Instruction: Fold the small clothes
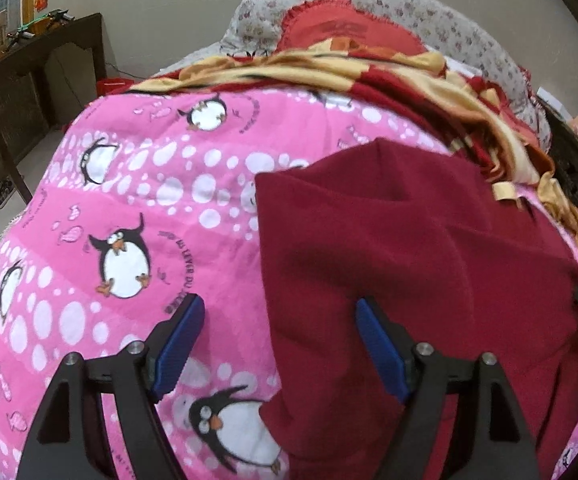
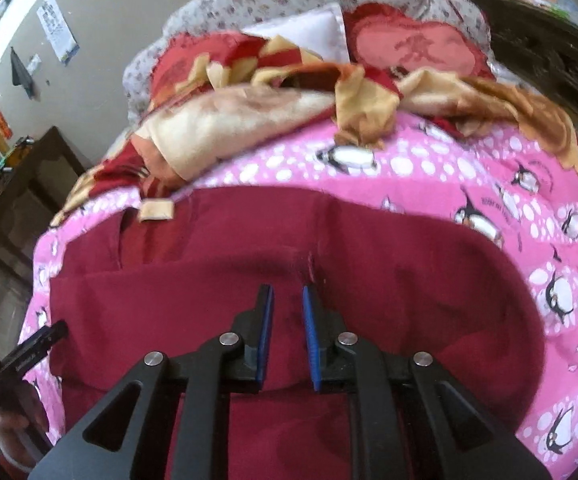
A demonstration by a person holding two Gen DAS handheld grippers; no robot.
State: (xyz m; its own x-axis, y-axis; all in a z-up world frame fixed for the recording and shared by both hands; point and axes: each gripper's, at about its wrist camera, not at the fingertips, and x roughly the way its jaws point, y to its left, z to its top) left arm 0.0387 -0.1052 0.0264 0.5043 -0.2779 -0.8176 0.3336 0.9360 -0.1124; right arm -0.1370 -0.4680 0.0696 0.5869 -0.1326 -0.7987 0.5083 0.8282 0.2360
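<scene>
A dark red garment (image 1: 409, 264) lies on a pink penguin-print bedsheet (image 1: 141, 184). My left gripper (image 1: 279, 308) is open, straddling the garment's left edge just above it, one finger over the sheet and one over the cloth. In the right wrist view the garment (image 2: 217, 288) is spread wide with a fold running across it. My right gripper (image 2: 287, 296) hovers over its middle with a narrow gap between the pads; nothing is between them. The left gripper's tip (image 2: 45, 336) shows at the garment's left edge.
A crumpled red and gold blanket (image 1: 389, 76) and pillows (image 2: 417, 44) lie at the far end of the bed. A dark wooden cabinet (image 1: 21, 92) stands left of the bed. A dark headboard or furniture piece (image 2: 549, 52) is at the right.
</scene>
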